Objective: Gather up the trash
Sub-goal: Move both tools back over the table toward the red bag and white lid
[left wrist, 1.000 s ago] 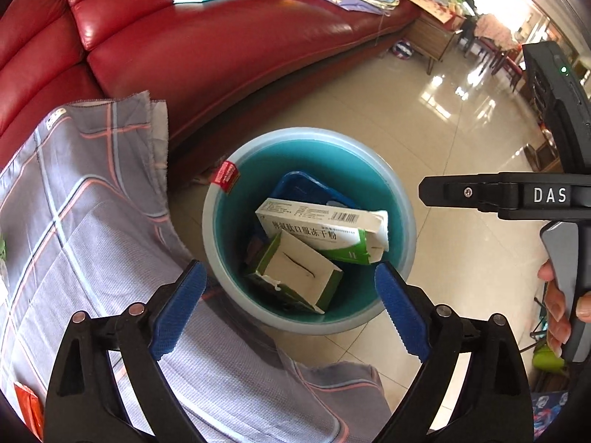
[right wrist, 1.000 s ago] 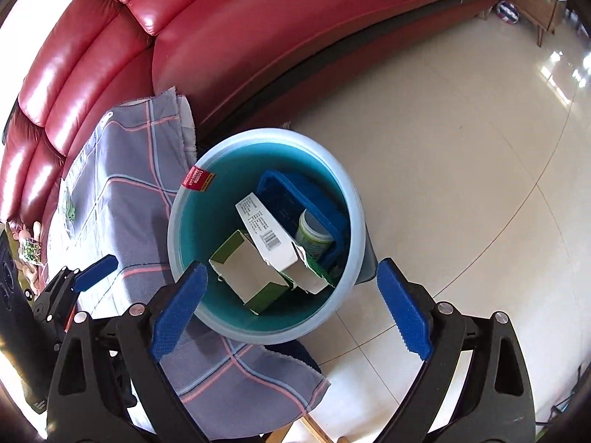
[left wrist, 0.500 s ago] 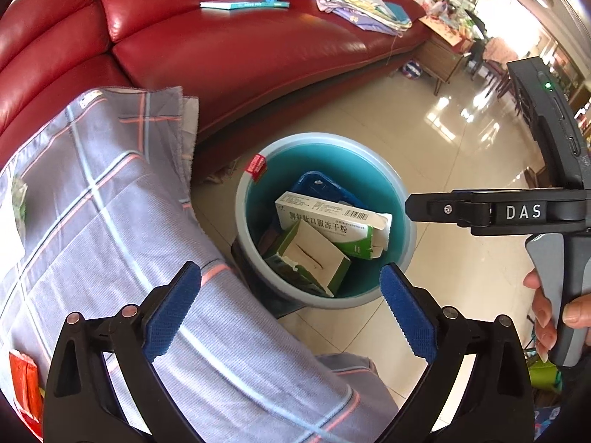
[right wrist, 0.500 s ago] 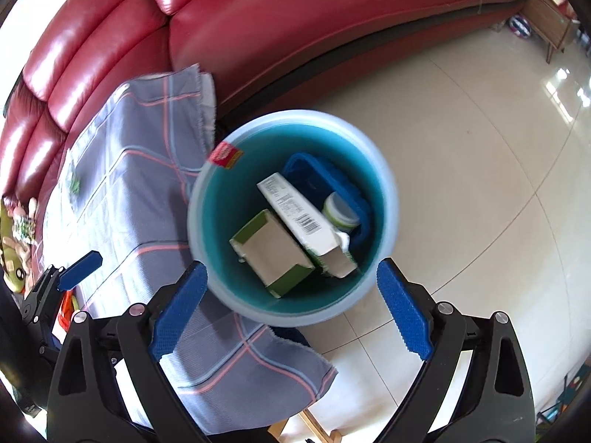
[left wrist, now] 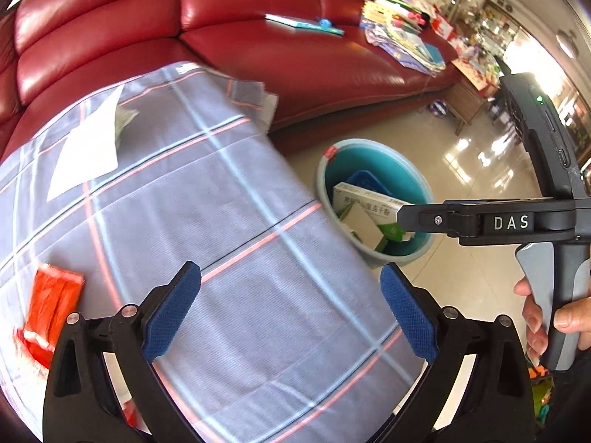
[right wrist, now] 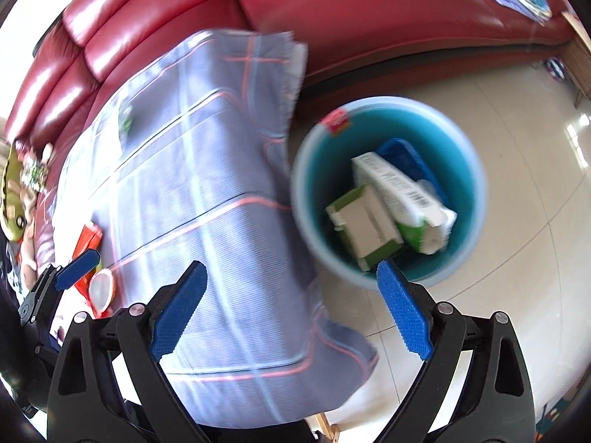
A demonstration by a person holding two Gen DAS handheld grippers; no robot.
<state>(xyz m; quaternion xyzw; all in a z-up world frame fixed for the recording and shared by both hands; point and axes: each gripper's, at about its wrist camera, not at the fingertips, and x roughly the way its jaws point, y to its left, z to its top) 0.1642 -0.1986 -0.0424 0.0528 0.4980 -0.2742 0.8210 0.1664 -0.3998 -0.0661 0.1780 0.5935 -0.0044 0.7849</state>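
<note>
A teal bin (left wrist: 388, 158) stands on the floor beside a table draped in a grey plaid cloth (left wrist: 221, 221). Inside it lie a white-and-green medicine box (left wrist: 365, 203), a green-and-white carton (right wrist: 365, 221) and a blue tray (right wrist: 406, 155). On the cloth sit a red wrapper (left wrist: 51, 306), a white paper (left wrist: 88, 155) and a small green wrapper (left wrist: 123, 122). My left gripper (left wrist: 290, 273) hovers open over the cloth, holding nothing. My right gripper (right wrist: 291, 269) is open and empty above the table's corner, its right pad over the bin's rim (right wrist: 480, 184).
A red leather sofa (left wrist: 258, 37) curves behind the table and bin, with books and papers (left wrist: 399, 37) on its seat. A hand (left wrist: 554, 317) holds the right gripper's handle. A white round lid (right wrist: 99, 288) lies by the red wrapper (right wrist: 86, 240). Glossy tile floor (right wrist: 517, 295) surrounds the bin.
Both views have swung from the bin towards the cloth-covered table; the bin now sits to the right. The red wrapper and white paper have come into view. Both grippers stay open.
</note>
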